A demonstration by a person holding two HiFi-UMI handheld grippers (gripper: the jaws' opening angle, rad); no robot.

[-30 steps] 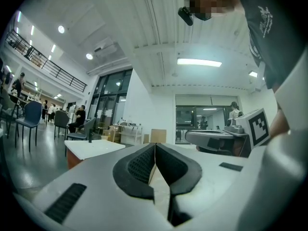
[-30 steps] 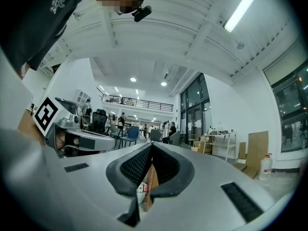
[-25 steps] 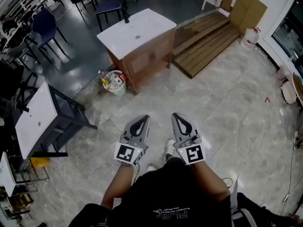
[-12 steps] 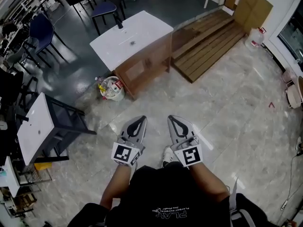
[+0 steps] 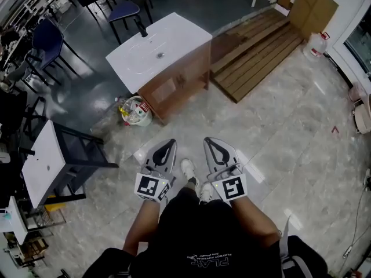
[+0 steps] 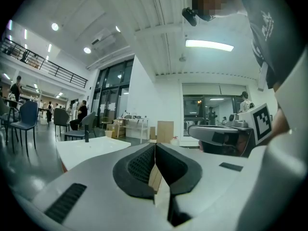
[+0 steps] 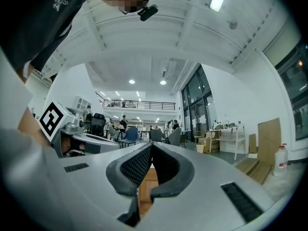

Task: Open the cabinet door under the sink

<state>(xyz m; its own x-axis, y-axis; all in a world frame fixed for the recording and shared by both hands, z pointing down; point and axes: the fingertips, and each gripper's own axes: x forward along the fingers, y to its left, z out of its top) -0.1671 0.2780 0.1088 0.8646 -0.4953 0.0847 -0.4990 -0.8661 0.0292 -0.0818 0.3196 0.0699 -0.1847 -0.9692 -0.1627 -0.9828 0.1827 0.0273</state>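
**Left gripper** (image 5: 167,148): jaws pressed together, nothing between them. It is held level and forward at waist height, which looks like a carrying posture for the walk-up and not a reach.

**Right gripper** (image 5: 213,146): jaws likewise closed and empty. It is carried parallel to the left gripper, with a shoe (image 5: 188,169) showing on the floor between the two.

**Sink cabinet** (image 5: 177,83): a wooden unit under a white basin top (image 5: 159,50) with a black faucet (image 5: 141,27). It stands ahead and slightly left, well apart from both grippers.

**Cabinet door** (image 5: 165,90): on the front facing the person, apparently closed. Its handle is too small to make out.

**Waste bucket** (image 5: 135,109): just beside the cabinet's left corner, crowding that side.

**Wooden pallet** (image 5: 255,46): close against the cabinet's right side.

**Second basin top on a black frame** (image 5: 42,160): far left, off the path.

**Marble floor** (image 5: 272,126): bare in front of the door, which likely leaves room for approach and door swing.

**Stage** (judged): approach, with the door not yet reached.
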